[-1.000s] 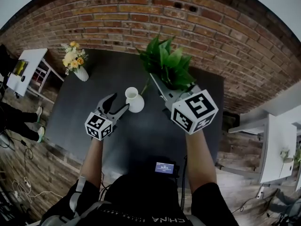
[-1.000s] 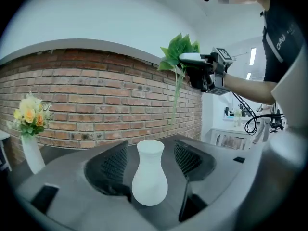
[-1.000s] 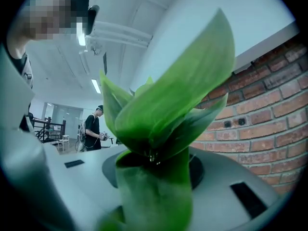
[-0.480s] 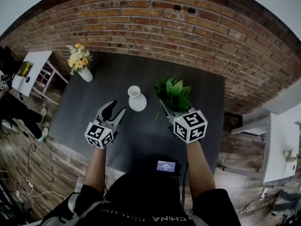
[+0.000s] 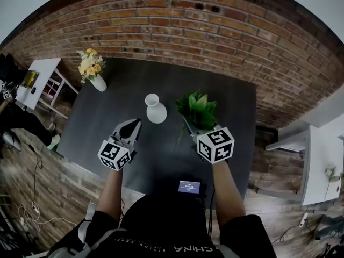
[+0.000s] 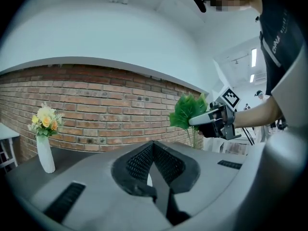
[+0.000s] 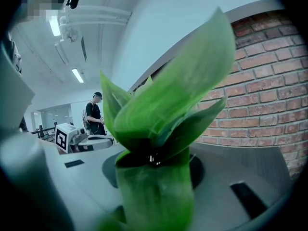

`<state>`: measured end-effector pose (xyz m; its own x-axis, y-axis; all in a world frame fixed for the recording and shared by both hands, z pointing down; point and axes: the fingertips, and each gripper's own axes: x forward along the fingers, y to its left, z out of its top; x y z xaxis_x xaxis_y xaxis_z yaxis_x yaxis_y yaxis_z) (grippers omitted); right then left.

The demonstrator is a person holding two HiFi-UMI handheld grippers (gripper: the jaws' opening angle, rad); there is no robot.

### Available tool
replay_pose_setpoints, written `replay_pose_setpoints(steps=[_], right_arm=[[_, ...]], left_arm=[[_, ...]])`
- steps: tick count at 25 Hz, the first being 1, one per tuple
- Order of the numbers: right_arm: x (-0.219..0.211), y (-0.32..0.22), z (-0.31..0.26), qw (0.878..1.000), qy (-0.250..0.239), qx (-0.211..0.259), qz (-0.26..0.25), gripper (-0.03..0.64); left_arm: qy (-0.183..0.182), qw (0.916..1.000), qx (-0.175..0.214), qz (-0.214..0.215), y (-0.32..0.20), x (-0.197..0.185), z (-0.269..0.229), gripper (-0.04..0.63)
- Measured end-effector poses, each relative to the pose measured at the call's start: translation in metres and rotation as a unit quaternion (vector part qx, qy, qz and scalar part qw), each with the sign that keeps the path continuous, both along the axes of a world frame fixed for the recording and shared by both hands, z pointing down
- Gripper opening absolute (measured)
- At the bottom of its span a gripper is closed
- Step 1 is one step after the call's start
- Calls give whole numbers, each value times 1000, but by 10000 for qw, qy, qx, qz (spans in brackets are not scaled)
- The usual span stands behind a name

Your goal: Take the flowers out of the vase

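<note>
The right gripper [image 5: 191,126] clamps the leaves [image 5: 198,105], just beside the white vase [image 5: 155,112]. The left gripper [image 5: 134,124] has just closed on nothing.

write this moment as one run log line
left gripper: jaws just closed, nothing between | right gripper: shut on green leafy bunch | white vase: upright on dark table, no stems in it

The head view looks steeply down on the table [image 5: 97,117]. Both gripper views sit low and near-level, facing the brick wall [image 5: 161,20] beyond its far edge, which all three views share.
</note>
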<state>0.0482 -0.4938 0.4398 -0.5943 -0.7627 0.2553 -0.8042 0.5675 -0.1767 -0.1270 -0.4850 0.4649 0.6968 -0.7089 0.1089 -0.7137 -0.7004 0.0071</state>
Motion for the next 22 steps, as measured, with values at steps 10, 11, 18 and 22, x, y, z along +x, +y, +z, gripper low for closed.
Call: replay_pose_setpoints(steps=[10,11,18,22], right_arm=[[0,15,7,9994,159,-74,-301,101],[3,16,7,9993,140,-80,-324,101],[12,33,18,9986,53,-147,-504,101],[8,54,23,9986,-2,-199,-484,101]], left_arm=[[-118,9997,-85,190,31,25,0,5],[-127,9998,-94,151,34,26,0,5],[-388,9992,-127,23,61,32,1,5],[-343,9993,-132,-67,82,25,0,5]])
